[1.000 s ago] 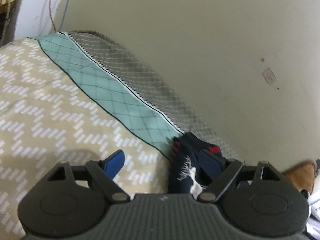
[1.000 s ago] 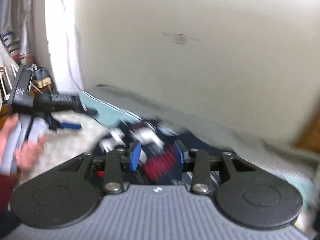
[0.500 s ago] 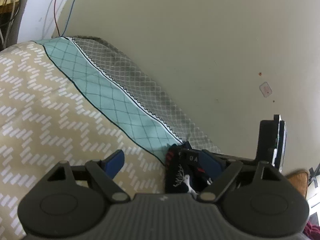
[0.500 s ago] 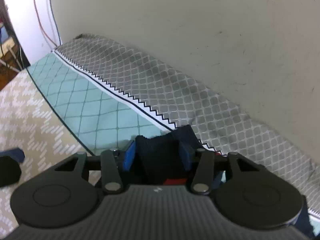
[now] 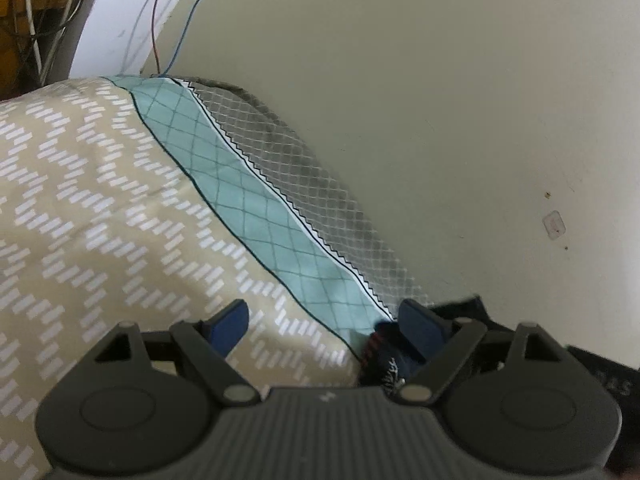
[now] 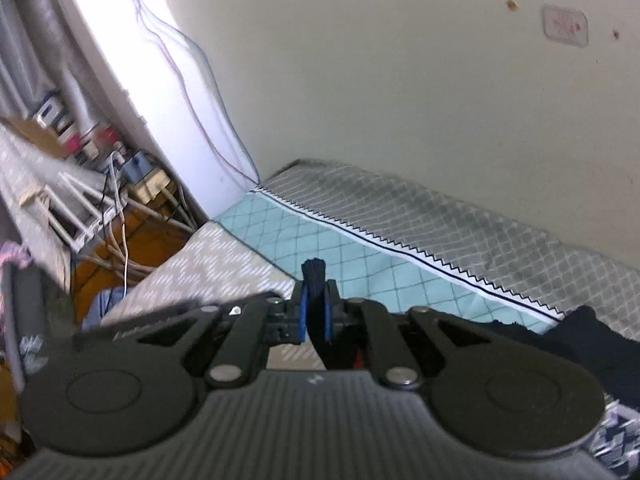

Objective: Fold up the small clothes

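Note:
A navy sock (image 5: 379, 354) with red stripes and white markings lies on the bed by the teal band, beside the right finger of my left gripper (image 5: 324, 320). That gripper hangs open over the beige bedspread (image 5: 100, 216) with nothing between its pads. In the right wrist view my right gripper (image 6: 315, 294) is closing, and its blue pads pinch a thin fold of navy sock fabric (image 6: 314, 270) that sticks up between them. More dark navy cloth (image 6: 580, 336) lies to its right on the bed.
The cream wall (image 5: 440, 120) runs close along the bed's grey diamond-pattern band (image 6: 460, 224). Red and blue wires (image 5: 168, 20) hang in the corner. Left of the bed are cables, plug boxes (image 6: 144, 180) and a white rack. A dark device (image 5: 600, 376) shows at the right edge.
My right gripper's jaws have narrowed onto the navy fabric and the view has swung left toward the room's corner. The left gripper drifted slightly; the sock now sits mostly behind its right finger.

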The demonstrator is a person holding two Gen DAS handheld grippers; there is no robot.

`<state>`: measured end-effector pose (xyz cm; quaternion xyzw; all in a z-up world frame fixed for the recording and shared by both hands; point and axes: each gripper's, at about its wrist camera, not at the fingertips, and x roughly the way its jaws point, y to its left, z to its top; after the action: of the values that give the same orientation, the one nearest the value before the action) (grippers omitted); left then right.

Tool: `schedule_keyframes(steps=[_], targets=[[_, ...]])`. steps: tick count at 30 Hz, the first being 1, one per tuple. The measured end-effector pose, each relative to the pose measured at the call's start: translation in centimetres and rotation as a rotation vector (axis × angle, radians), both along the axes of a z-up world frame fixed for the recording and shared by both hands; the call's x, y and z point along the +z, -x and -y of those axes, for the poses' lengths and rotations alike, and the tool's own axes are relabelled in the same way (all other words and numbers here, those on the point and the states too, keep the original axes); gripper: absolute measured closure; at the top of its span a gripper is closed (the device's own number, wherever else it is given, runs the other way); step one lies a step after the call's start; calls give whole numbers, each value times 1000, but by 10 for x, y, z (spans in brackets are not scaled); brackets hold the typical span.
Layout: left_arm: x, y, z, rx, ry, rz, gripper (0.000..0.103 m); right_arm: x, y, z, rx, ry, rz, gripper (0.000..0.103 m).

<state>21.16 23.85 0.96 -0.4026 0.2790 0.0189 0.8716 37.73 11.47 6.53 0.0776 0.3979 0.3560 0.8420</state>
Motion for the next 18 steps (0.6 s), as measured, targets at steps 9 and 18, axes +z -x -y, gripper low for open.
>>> schedule_keyframes(steps=[9,18], targets=[[9,1,18,-52,-47,27,18,28,42,122,-222,-243,35,92],[29,2,120,-387,-236,131,13,-68,134,237,-542,-61,60,75]])
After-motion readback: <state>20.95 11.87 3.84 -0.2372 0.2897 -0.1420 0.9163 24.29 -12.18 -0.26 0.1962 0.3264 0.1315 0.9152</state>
